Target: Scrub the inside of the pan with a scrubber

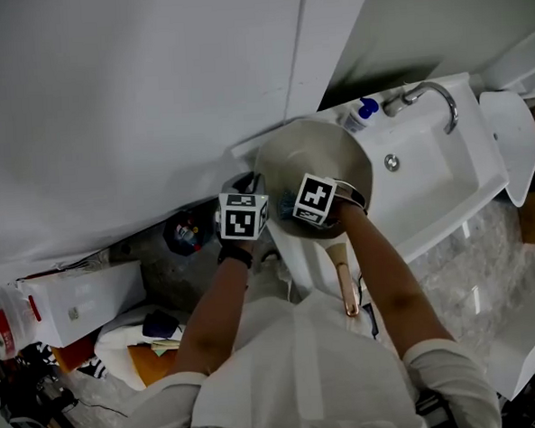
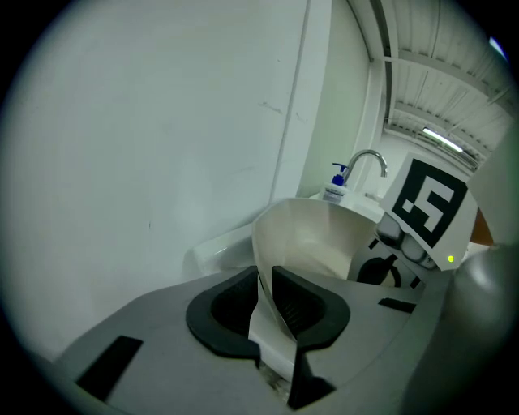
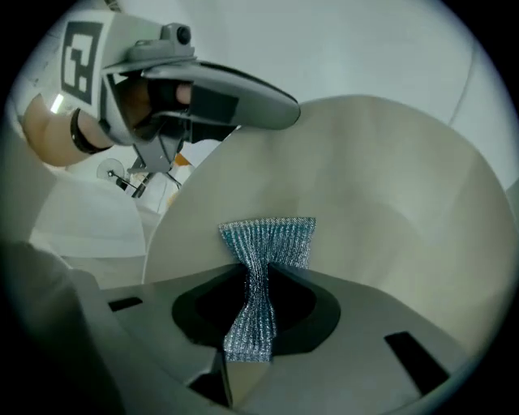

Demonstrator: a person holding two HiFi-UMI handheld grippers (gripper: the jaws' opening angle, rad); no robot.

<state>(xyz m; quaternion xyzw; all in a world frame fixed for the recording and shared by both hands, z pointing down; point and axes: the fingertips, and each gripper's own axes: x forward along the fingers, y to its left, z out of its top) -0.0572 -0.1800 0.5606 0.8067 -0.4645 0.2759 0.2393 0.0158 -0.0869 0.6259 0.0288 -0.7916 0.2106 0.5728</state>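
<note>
White sink [image 1: 433, 189] partly behind pan [image 1: 311, 156], scrubber [image 3: 272, 241] middle deep between jaws

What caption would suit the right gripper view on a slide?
The right gripper pinches a silvery mesh scrubber and holds it against the pan's pale inner surface.

This looks like a washing-up spot: a white sink [image 1: 441, 175], with a tap [image 1: 434, 92] and a soap bottle [image 1: 361, 114] at the sink's back edge.
</note>
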